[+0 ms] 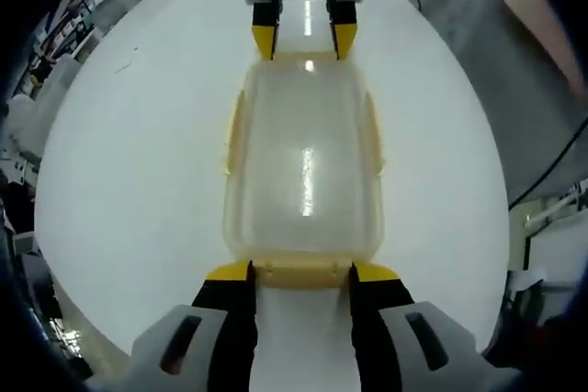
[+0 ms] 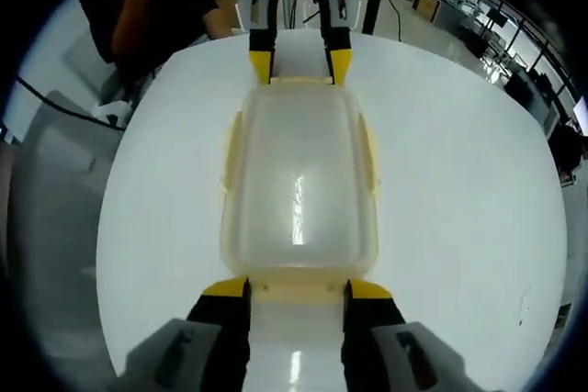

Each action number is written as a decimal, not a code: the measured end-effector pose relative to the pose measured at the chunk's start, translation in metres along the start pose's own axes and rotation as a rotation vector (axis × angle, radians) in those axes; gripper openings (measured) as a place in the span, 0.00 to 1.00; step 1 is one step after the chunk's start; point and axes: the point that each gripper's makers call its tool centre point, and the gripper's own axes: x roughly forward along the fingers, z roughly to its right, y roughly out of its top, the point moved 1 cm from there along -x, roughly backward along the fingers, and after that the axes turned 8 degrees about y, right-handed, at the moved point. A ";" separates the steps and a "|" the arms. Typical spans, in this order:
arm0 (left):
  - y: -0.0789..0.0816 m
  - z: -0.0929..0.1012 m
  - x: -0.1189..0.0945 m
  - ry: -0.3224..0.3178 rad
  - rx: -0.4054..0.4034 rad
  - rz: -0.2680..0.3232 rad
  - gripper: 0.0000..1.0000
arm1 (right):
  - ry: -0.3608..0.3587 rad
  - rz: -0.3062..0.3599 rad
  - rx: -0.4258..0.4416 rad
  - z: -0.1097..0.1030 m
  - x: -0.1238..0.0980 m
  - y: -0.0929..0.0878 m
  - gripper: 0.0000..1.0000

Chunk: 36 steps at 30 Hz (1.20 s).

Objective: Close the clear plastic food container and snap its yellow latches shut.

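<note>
A clear plastic container (image 1: 303,162) with its lid on lies on the white table, lengthwise between my two grippers. Yellow latches run along its long sides (image 1: 233,130) (image 1: 374,130); whether they are snapped down I cannot tell. In the left gripper view, my left gripper (image 1: 301,274) is open at the near end, its yellow fingertips (image 1: 230,272) flanking the end latch (image 1: 301,273). The right gripper (image 1: 304,41) stands open at the far end. The right gripper view mirrors this: container (image 2: 299,172), right gripper (image 2: 298,289) near, left gripper (image 2: 300,66) far.
The round white table (image 1: 138,181) has bare surface on both sides of the container. A grey surface (image 1: 496,61) lies beyond its edge. A person in dark clothing (image 2: 165,6) stands behind the table, near a black cable (image 2: 55,103).
</note>
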 end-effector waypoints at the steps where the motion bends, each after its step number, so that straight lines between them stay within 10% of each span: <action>1: 0.001 -0.001 -0.002 0.000 -0.005 0.005 0.37 | -0.005 -0.001 -0.003 0.000 -0.002 0.000 0.36; 36: 0.061 0.013 -0.061 0.046 -0.087 0.061 0.37 | -0.024 0.072 -0.077 -0.025 -0.084 -0.014 0.36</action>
